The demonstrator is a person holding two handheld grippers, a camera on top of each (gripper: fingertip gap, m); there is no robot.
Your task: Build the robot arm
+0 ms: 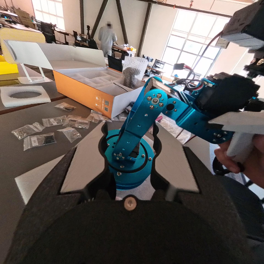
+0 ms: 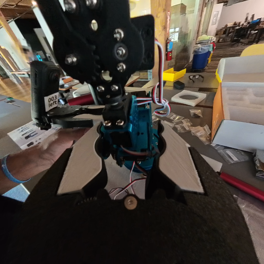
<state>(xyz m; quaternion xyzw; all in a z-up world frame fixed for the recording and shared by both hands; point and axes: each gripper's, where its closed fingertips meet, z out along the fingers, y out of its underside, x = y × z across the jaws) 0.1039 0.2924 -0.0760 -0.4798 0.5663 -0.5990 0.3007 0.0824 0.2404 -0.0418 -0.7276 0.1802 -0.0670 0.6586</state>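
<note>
1. Left gripper [image 1: 130,128], nearest the lens: the jaws stand part open around the round blue base [image 1: 128,175] of a small arm [image 1: 137,122], one white finger pressed to each side of it.
2. Base: it stands upright on the desk [image 1: 28,164], in front of the orange box [image 1: 80,88].
3. Arm: the lower link rises from the base to an elbow joint, and the forearm [image 1: 190,112] runs off to the right.
4. Right gripper [image 2: 130,127]: the jaws are closed on the forearm bracket. The left wrist view shows one finger below it and one above. The right hand [image 1: 242,157] holds the handle.
5. Claw [image 2: 92,42]: this black geared part sits on the end of the forearm, above the right jaws. Wires [image 2: 160,100] in red, white and black loop beside it, and more trail between the fingers.
6. Left hand [image 2: 42,154]: it wears a blue band at the wrist and carries the left gripper, whose labelled camera [image 2: 41,92] faces this way.
7. Surroundings: the box is open, with a white tray inside. Small bags [image 1: 50,128] of screws lie scattered beside it, a foam pad [image 1: 24,95] with a round hole lies beyond them, and a red tube [image 2: 242,184] lies at the right.
</note>
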